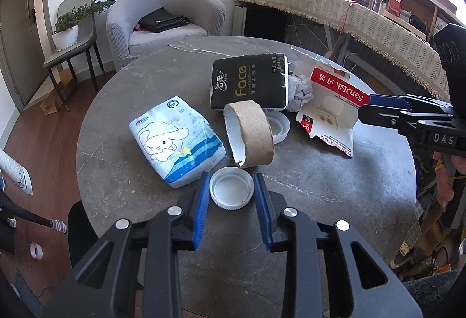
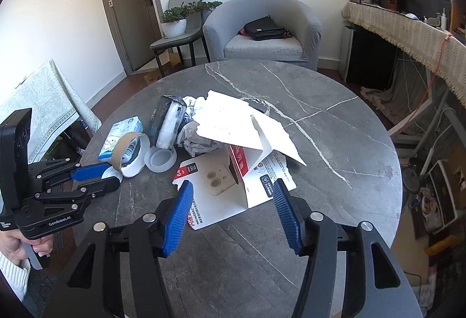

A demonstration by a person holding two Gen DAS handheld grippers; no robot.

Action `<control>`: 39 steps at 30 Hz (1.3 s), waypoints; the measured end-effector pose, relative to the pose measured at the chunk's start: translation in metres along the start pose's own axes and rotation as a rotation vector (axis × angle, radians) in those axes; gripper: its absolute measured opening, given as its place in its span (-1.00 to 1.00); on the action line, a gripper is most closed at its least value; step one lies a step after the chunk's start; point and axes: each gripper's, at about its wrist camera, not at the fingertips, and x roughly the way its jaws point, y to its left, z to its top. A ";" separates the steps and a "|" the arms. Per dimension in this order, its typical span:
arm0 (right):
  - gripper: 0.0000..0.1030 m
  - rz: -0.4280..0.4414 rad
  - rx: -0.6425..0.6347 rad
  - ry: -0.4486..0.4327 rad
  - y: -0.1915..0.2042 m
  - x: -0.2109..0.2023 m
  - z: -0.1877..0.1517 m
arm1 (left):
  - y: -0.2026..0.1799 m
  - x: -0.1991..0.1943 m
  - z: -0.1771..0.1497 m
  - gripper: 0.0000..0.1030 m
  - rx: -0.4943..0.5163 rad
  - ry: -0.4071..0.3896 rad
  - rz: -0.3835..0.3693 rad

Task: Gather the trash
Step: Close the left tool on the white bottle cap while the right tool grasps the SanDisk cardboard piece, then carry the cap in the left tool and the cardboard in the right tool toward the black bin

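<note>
On the round grey marble table lies trash. A white bottle cap sits between the blue pads of my left gripper; the pads stand at its two sides, and contact cannot be told. A cardboard tape core stands just behind it. A second white lid and crumpled paper lie further back. My right gripper is open around the near edge of the torn SanDisk card packaging; it also shows in the left wrist view.
A blue cartoon tissue pack and a black Face tissue pack lie on the table. A grey armchair with a black bag stands behind it, a cloth-covered desk to the right, a chair with a plant at left.
</note>
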 end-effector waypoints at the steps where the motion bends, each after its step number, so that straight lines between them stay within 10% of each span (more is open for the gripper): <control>1: -0.08 0.000 0.002 0.004 -0.001 0.003 0.000 | 0.000 0.000 0.000 -0.37 -0.004 0.000 0.000; 19: -0.92 0.080 0.101 -0.003 -0.006 0.021 0.001 | 0.008 -0.017 -0.002 -0.38 -0.028 -0.021 -0.044; 39: -0.99 0.206 0.150 -0.045 0.012 -0.018 -0.005 | 0.007 -0.057 -0.011 -0.38 -0.054 -0.095 -0.030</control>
